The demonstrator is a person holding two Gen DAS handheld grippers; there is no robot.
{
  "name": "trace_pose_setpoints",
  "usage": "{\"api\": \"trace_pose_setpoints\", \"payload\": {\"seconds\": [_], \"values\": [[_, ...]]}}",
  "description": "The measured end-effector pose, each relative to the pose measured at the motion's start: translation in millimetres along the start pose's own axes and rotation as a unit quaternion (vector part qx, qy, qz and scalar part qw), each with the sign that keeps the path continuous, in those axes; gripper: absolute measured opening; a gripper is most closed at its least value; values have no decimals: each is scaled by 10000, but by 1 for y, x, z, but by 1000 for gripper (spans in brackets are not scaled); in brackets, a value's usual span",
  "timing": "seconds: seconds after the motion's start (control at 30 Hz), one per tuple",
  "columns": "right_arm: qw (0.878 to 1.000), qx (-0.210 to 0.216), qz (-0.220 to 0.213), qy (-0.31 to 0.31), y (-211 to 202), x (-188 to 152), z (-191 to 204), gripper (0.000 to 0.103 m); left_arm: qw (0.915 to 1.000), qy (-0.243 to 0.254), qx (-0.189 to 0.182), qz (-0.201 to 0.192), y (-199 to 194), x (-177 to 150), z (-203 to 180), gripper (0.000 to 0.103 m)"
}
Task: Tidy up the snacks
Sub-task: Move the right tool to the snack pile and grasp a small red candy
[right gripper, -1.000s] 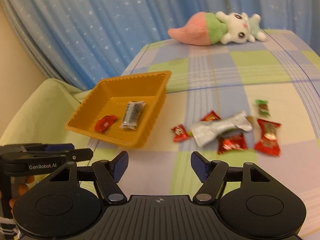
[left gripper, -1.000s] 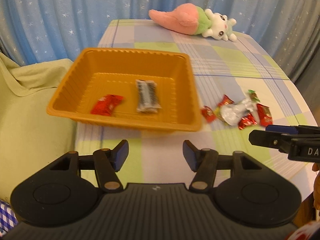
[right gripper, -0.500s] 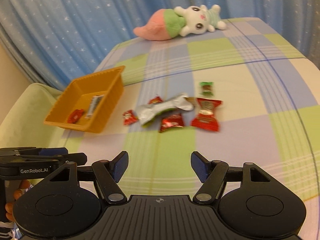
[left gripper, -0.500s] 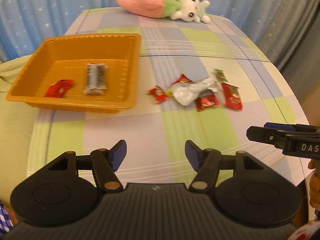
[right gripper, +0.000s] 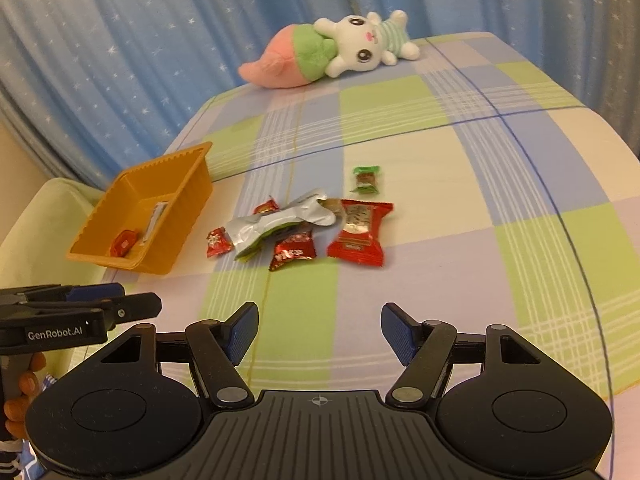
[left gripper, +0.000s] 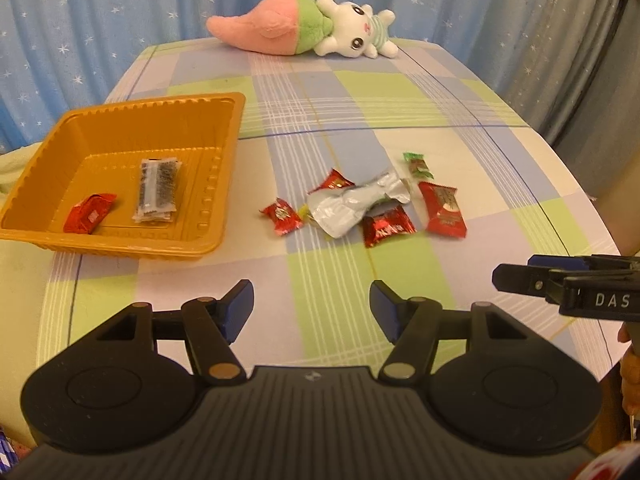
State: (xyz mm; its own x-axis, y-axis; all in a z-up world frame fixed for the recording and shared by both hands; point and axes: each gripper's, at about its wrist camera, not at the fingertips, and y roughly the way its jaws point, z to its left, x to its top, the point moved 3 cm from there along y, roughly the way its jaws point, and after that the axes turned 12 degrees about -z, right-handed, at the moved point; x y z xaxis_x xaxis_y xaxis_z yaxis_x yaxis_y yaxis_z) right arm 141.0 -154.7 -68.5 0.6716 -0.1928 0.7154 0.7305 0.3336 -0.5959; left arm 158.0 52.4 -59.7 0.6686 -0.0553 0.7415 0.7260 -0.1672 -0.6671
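Approach step: left gripper (left gripper: 311,306) and right gripper (right gripper: 319,330), both open and empty, face loose candies (right gripper: 294,250); next, grasping one for the orange tray (left gripper: 224,184).

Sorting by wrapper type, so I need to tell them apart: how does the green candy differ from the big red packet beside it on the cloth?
The green candy is smaller and has green wrapper ends with a brownish middle; the big red packet is clearly larger and red all over with a pale printed panel. The green candy lies alone, farther from the camera; the big red packet lies at the cluster's right edge, by the silver wrapper. Both lie flat on the checked cloth, outside the orange tray.
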Motion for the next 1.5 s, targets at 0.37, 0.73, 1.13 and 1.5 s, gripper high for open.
{"api": "trace_pose_setpoints", "payload": {"seconds": [0.37,0.73,1.13,1.5], "values": [[9955,605,125,-719,62,14,56,46,9982,-363,472,-105,-2,8,60,61],[9879,807,214,-1305,132,21,105,32,9957,-550,732,-130,2,15,117,61],[9810,629,387,-1796,187,16,119,32,9943,-663,818,-150,13,24,149,61],[9718,577,515,-2229,201,2,124,21,9947,-615,804,-165,20,31,153,61]]}}
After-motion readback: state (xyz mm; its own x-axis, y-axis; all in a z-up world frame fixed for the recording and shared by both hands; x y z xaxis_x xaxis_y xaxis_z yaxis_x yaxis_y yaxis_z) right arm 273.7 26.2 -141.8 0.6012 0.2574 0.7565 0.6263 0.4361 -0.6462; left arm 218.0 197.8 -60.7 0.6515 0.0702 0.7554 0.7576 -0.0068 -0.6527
